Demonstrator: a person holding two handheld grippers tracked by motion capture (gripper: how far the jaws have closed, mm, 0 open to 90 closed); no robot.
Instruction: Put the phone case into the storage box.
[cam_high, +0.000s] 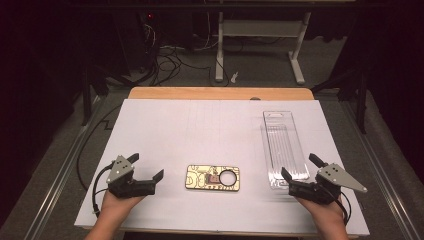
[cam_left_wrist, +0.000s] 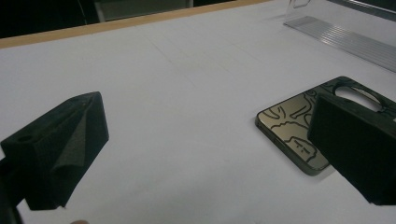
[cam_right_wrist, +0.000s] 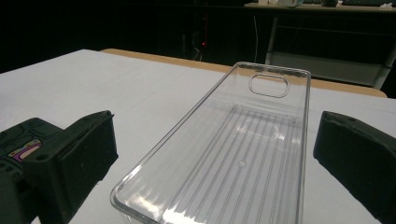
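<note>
Where lines show, phone case (cam_high: 213, 178) perhaps unlettered

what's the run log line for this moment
left gripper: open, empty | right gripper: open, empty | phone case: flat between them | clear tray: ahead of right gripper

a wooden table (cam_high: 220, 93) covered by a large white sheet (cam_high: 200, 135). on the sheet lie a gold-and-black patterned phone case with a round camera hole (cam_high: 213, 178), flat, and well to its right a clear ribbed plastic tray (cam_high: 285, 147).
</note>
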